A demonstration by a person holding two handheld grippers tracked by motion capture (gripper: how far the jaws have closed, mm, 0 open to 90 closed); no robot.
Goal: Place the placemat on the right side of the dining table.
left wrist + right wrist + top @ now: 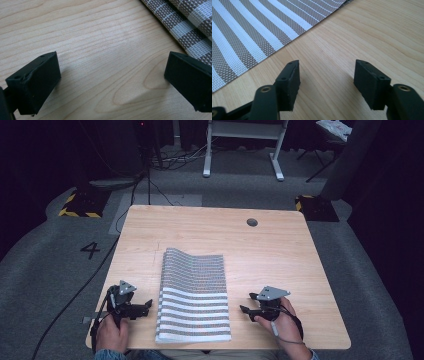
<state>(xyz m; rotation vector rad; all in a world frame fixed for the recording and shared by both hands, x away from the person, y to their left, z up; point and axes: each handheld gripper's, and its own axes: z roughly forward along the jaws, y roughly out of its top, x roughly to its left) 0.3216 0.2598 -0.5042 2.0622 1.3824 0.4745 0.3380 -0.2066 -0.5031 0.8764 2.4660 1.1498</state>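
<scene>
A folded brown-and-white striped woven mat point(194, 295) lies in the middle of the wooden table point(270, 250), its far end slightly humped. My left gripper point(148, 306) rests on the table just left of the mat, held by a hand, jaws open and empty. In the left gripper view the mat point(190, 25) edge is at the upper right beyond the left gripper point(112, 80). My right gripper point(246, 303) sits just right of the mat, open and empty. The right gripper view has the mat point(257, 32) at the upper left of the right gripper point(327, 82).
A round cable hole point(252, 222) is set in the table's far right part. Bare wood surrounds the mat on all sides. Beyond the table are grey carpet, floor cables point(165, 160) and a white desk frame point(245, 140).
</scene>
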